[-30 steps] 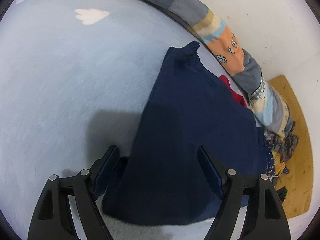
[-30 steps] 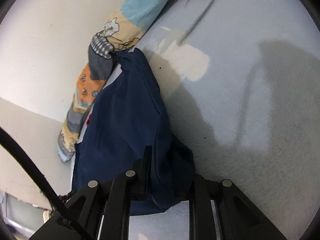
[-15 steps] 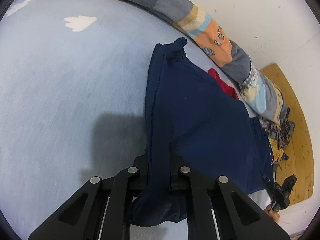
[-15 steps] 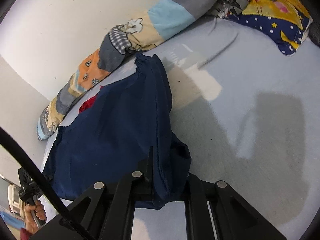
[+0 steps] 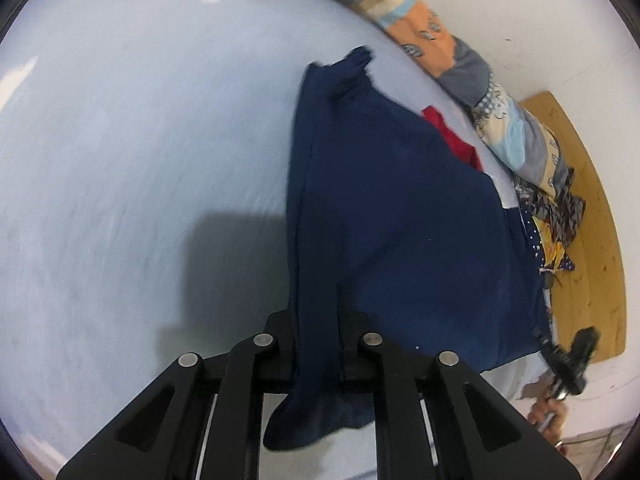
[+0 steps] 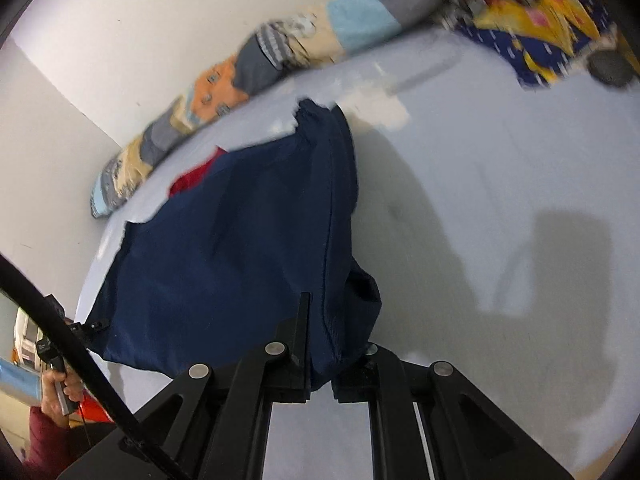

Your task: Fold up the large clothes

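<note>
Pale blue bed sheet [image 5: 120,160] fills the ground left of the left gripper [image 5: 316,344], with the gripper's shadow just ahead-left of its fingers. Left gripper's black fingers [image 5: 280,332] are clenched on a bunched edge of the large navy blue fabric garment [image 5: 400,220]; a short tail of cloth hangs below the pinch, back between the finger arms. From the pinch the garment runs straight ahead as a taut folded edge to a gathered cuff at its far end, and spreads out to the right of the fingers, lifted off the sheet. Small red cloth piece [image 5: 452,136] peeks past the garment's far right edge. Long patchwork bolster pillow in orange, grey and light blue [image 5: 460,60] lies beyond it against the white wall [image 5: 520,8]. Wooden board [image 5: 588,240] sits far right. Other gripper shows small at lower right, holding the garment's corner.

Right wrist view: garment [image 6: 240,240] spreads left of and ahead of the right gripper [image 6: 320,356], red cloth [image 6: 192,178] and patchwork bolster [image 6: 240,72] beyond it. Right gripper's fingers [image 6: 300,344] are clamped on a folded navy corner, cloth bulging just right of the pinch. Sheet [image 6: 500,200] lies to the right, with a blurred yellow and navy patterned cloth [image 6: 532,28] far ahead-right.
</note>
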`<state>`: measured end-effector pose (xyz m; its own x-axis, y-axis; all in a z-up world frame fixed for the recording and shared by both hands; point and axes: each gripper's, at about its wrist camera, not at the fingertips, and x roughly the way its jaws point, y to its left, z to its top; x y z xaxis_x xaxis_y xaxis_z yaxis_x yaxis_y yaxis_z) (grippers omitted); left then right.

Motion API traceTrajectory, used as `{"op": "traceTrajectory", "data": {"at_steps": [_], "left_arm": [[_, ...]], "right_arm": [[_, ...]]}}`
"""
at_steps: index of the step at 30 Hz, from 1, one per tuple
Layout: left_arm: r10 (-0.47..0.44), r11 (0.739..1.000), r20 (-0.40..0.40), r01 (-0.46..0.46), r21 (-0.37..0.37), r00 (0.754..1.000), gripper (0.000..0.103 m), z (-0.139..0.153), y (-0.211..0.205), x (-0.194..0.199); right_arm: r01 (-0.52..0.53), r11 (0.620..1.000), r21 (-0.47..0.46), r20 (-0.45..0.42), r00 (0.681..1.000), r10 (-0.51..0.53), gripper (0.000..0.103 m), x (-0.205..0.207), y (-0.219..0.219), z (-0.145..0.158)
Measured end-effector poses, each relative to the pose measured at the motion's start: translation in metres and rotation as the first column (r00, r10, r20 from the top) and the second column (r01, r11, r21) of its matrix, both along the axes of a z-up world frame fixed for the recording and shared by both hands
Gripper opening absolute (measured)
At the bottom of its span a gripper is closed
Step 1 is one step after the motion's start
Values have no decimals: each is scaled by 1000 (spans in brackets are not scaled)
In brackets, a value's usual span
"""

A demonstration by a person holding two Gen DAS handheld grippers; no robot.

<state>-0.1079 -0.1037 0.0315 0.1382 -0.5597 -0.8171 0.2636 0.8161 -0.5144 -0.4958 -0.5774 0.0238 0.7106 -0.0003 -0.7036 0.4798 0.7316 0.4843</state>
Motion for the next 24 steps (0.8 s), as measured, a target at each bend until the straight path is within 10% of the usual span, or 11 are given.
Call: {"op": "traceTrajectory", "data": {"at_steps": [4,8,11,16,21,23,24], "left_arm": [[126,986,99,-136,101,987,61,18,26,2],[180,969,328,-224,100,927,73,66,30,-14],[72,978,500,-160,135,863,92,98,-12,-33],[-211,963,591,61,264,778,98,106,-106,-72],[-308,942,571,158,298,761,98,80,-137,-99],[-334,931,523,186,315,784,98,65,-146,-98],[-352,918,483,195,346,802,98,54,-157,-95]], "right_arm": [[121,992,43,-35,992,-119,57,-21,-19,-9],[226,960,-164,-7,973,-231,68,-40,-14,35],[165,889,-428,3,983,-182,92,-13,34,83],[-25,777,-629,12,999,42,101,57,134,122],[-241,729,-640,-138,970,199,84,133,199,85],[-339,737,-584,-240,940,241,30,156,205,59],[-378,762,-525,-267,924,275,22,163,202,46]]}}
